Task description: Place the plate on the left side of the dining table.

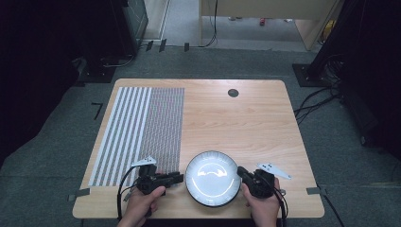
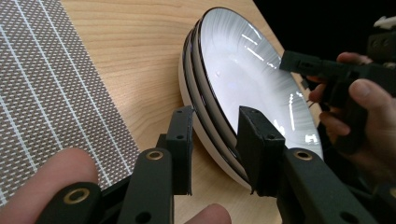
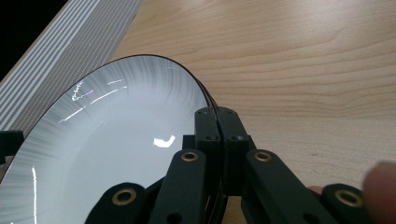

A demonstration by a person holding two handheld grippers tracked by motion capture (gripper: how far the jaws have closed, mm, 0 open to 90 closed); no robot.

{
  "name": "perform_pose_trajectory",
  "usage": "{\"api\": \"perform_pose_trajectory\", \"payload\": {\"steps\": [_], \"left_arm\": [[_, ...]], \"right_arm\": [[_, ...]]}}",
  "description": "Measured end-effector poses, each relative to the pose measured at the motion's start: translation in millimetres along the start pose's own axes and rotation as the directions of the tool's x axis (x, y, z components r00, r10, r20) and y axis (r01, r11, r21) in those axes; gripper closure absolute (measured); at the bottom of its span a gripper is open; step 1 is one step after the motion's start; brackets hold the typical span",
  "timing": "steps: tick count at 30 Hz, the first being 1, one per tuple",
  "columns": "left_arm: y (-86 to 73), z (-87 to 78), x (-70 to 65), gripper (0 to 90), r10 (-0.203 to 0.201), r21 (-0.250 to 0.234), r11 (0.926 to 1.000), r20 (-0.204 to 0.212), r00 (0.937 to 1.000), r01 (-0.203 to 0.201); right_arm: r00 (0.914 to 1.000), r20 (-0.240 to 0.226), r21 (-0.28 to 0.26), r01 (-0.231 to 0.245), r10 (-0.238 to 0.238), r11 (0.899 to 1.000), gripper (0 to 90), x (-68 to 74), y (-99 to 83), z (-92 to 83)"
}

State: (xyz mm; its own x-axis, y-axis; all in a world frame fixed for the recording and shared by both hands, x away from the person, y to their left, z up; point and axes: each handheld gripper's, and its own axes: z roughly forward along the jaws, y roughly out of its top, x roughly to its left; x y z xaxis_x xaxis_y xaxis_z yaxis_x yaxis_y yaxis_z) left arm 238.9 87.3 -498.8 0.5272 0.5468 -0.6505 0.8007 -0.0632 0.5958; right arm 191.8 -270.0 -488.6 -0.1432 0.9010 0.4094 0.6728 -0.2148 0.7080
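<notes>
White plates [image 1: 212, 178] with dark rims sit stacked at the near edge of the wooden table [image 1: 246, 118], right between our two hands. We see the right tongs [image 1: 242, 173] clamped on the stack's right rim; the right gripper view shows those tongs [image 3: 217, 119] pressed together with the thin edge of the top plate [image 3: 112, 140] pinched between them. Our left tongs [image 1: 178, 178] point level at the left rim, just beside it. In the left gripper view these tongs [image 2: 215, 128] stand apart, straddling the layered edges without the pads pressing on them, so nothing is held on that side. The stack lies straight ahead of the left tongs, its rim running across their gap, and both hands are equally near, one on each side. That view also reveals what the high view hides: several plates [image 2: 243, 88] lie nested, not one. The high view alone shows the striped mat [image 1: 139, 132] lying well off to the left.
</notes>
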Motion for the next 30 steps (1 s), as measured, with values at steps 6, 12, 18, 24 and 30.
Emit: {"api": "perform_pose_trajectory", "payload": {"steps": [6, 12, 18, 24, 30], "left_arm": [[-3.4, 7.3, -8.2, 66.3, 0.017, 0.033, 0.9993, 0.023, 0.9996, -0.017], [-7.5, 14.5, -19.5, 68.5, 0.06, 0.04, 0.9975, -0.043, 0.9973, -0.058], [-8.1, 15.1, -22.9, 70.7, 0.058, 0.031, 0.9979, -0.072, 0.9957, -0.056], [-8.2, 15.8, -24.3, 71.4, 0.056, 0.028, 0.9982, -0.085, 0.9948, -0.053], [-9.0, 17.2, -27.2, 71.9, 0.068, 0.022, 0.9976, -0.111, 0.9915, -0.066]], "right_arm": [[0.9978, -0.04, 0.0, -0.053, 0.053, 0.999, 88.8, -6.3, -0.2, -0.2], [0.9954, -0.06, 0.004, -0.074, 0.075, 0.997, 88.6, -8.6, -0.3, -0.9], [0.987, -0.108, 0.02, -0.118, 0.12, 0.993, 88.4, -15.8, 0.4, -1.3], [0.9804, -0.132, 0.026, -0.144, 0.146, 0.989, 88.0, -19.3, 0.0, -2.6], [0.9686, -0.164, 0.034, -0.184, 0.187, 0.982, 87.5, -23.8, -0.5, -4.9]]}}
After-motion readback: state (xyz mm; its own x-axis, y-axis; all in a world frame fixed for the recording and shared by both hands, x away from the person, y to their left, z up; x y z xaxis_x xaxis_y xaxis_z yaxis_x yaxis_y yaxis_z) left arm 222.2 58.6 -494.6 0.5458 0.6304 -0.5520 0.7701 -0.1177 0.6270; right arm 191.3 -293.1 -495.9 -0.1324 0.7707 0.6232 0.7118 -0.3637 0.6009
